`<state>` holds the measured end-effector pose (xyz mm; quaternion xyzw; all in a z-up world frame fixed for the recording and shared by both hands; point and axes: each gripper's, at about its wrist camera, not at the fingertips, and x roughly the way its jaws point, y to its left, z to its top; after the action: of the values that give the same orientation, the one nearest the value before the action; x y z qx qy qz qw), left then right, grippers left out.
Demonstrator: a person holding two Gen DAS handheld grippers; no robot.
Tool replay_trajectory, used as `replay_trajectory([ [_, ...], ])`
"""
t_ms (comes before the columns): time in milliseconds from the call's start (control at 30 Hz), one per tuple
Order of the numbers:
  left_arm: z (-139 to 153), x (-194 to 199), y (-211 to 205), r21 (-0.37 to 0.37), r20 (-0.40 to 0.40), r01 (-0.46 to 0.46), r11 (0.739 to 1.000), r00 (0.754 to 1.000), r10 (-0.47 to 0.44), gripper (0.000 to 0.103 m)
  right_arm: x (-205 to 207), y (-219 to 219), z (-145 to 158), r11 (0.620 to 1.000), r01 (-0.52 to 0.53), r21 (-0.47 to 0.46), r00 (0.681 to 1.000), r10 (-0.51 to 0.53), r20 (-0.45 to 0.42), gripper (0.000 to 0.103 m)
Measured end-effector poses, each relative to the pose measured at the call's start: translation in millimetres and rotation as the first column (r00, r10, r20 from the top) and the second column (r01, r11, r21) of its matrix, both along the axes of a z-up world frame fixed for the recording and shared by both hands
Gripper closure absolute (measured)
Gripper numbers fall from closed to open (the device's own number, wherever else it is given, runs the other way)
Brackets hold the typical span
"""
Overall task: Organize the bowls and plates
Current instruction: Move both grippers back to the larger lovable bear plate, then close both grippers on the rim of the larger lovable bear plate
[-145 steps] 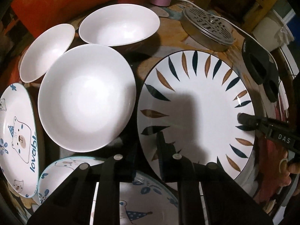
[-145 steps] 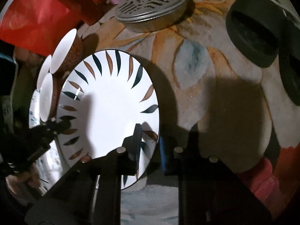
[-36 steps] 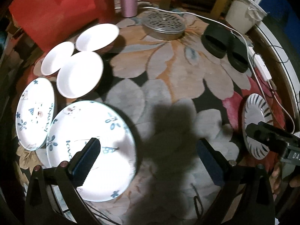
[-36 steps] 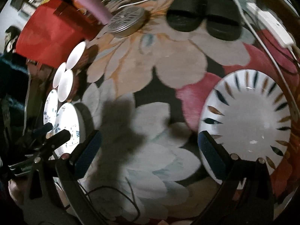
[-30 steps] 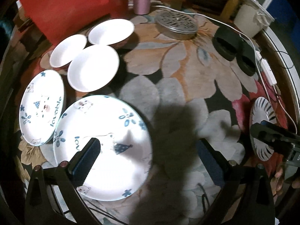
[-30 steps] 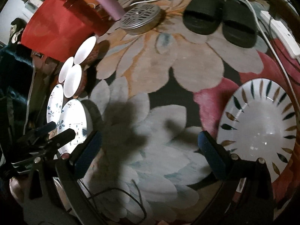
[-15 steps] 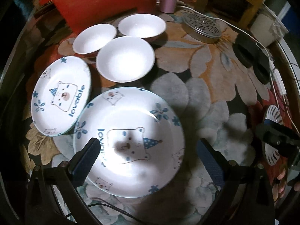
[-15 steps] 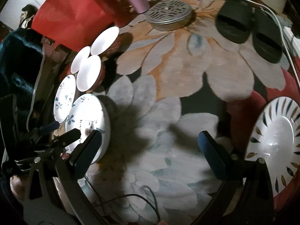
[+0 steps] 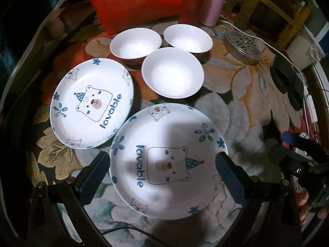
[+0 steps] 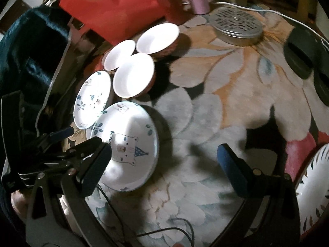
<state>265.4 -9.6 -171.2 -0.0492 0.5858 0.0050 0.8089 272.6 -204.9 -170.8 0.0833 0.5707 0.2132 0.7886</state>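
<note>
- The left tool (image 9: 162, 170) hangs over the near bear plate (image 9: 167, 150), its two blue-padded fingers (image 9: 93, 175) spread wide, one at each side edge of the plate; it grips nothing.
- The right tool (image 10: 164, 162) is likewise spread wide and empty, above a bare stretch of flowered rug (image 10: 216, 94) under the glass table top, right of the near bear plate (image 10: 128, 144).
- A second bear plate (image 9: 91, 103) lies just beyond and left of the near one; their rims almost touch.
- Three white bowls (image 9: 172, 75) stand in a tight cluster beyond the plates: one nearer, two behind it side by side.
- A white plate with dark and brown leaf marks (image 10: 314, 187) lies at the right edge of the right wrist view, well apart from the other dishes.
- A round metal tin with a pierced lid (image 9: 243, 48) sits at the far right, with a pair of black slippers (image 9: 287, 82) to its right and a white cable (image 9: 287, 57) running past them.
- A pink bottle (image 9: 212, 2) and a red bag (image 9: 135, 0) stand at the far side.
- At the right edge of the left wrist view, a hand (image 9: 312, 205) holds the right tool's handle.
</note>
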Motion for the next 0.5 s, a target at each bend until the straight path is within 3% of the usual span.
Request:
replay_trajectory([
  [500, -20.5, -15.2, 48.4, -0.034, -0.009, -0.085, 0.996, 0.996, 0.084, 0.001, 13.5, 27.0, -23.2, 0.999, -0.032, -0.039, 0.999, 0.031, -0.019, 0.001],
])
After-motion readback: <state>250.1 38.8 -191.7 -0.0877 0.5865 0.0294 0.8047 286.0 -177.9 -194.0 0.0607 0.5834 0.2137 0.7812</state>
